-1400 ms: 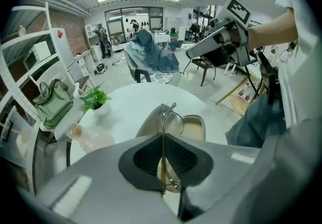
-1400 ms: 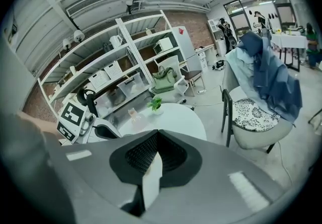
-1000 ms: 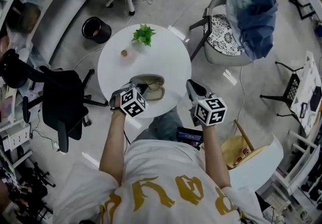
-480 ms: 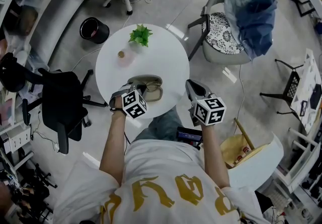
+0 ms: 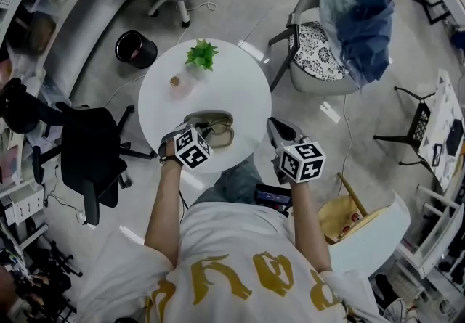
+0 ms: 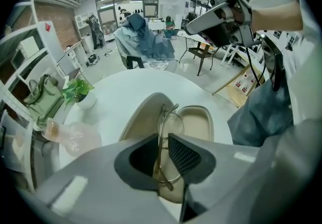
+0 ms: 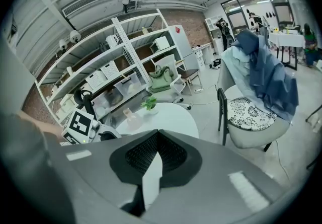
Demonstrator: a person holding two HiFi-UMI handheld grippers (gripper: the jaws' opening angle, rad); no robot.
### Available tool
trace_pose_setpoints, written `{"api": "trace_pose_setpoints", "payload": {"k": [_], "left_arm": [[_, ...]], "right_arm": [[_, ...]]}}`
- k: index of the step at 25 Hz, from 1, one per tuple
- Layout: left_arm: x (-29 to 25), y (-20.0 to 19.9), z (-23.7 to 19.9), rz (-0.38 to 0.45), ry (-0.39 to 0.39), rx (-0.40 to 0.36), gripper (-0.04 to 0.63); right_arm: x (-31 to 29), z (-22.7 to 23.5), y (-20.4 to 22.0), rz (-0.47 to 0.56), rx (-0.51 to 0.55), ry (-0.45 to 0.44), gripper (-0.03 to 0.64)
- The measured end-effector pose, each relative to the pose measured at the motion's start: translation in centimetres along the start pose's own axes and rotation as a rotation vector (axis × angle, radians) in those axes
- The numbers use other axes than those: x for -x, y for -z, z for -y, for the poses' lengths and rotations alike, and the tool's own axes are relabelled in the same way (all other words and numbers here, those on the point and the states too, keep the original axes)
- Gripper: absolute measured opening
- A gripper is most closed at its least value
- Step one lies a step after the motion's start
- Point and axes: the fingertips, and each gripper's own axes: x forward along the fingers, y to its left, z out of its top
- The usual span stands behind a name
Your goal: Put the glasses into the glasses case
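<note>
**Asker:** While it sits there under your hand, what is the left one holding?

**Me:** My left gripper (image 6: 162, 156) is pinched narrow on the glasses (image 6: 164, 126). They have a thin metal wire frame and clear lenses, and they run edge-on between my ribbed black pads. Just past the jaws lies the glasses case (image 6: 197, 123), open near the table's (image 5: 218, 89) near rim. It is a smooth beige oval, with one shell raised on the left and the shallow tray flat on the right. The frame hangs over it, but I cannot tell whether it touches.

**Asker:** And your other one?

**Me:** My right gripper (image 7: 156, 155) has its pads pressed together at the tips and carries nothing. It is just off the table's rim, to the right of the case.

**Asker:** How much room is there beyond?

**Me:** The top is round, white and smooth, and it is bare from the case onward. At the far rim stand a small leafy plant (image 5: 202, 53) and, beside it, a crumpled, clear pinkish thing (image 6: 70, 135). A black office chair (image 5: 91, 154) stands close on the left. A black bin (image 5: 136, 48) is on the floor beyond. At the far right is a grey chair (image 5: 349, 24) heaped with blue cloth.
</note>
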Motion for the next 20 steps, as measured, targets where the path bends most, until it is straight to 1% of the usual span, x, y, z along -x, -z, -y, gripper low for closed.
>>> {"api": "trace_pose_setpoints", "payload": {"k": [5, 11, 14, 15, 16, 19, 20], "left_arm": [[1.2, -0.2, -0.2, 0.056, -0.009, 0.073, 0.071], [3.3, -0.7, -0.7, 0.131, -0.041, 0.159, 0.074], [4.4, -0.8, -0.7, 0.169, -0.058, 0.187, 0.074], [4.8, -0.8, -0.6, 0.177, -0.067, 0.189, 0.069], [5.2, -0.8, -0.5, 0.177, -0.079, 0.18, 0.049], [6.2, -1.2, 0.0, 0.182, -0.115, 0.138, 0.002], [6.6, -1.4, 0.2, 0.197, -0.12, 0.142, 0.002]], "right_arm": [[0.5, -1.0, -0.3, 0.012, 0.018, -0.003, 0.028], [1.5, -2.3, -1.1, 0.044, 0.041, 0.0, 0.028], [2.1, -3.1, -1.3, 0.062, 0.055, 0.006, 0.028], [2.2, -3.4, -1.3, 0.066, 0.063, 0.008, 0.028], [2.4, -3.7, -1.3, 0.067, 0.076, 0.01, 0.028], [2.8, -4.4, -1.5, 0.07, 0.114, 0.016, 0.028], [3.0, -4.7, -1.6, 0.077, 0.12, 0.017, 0.028]]}}
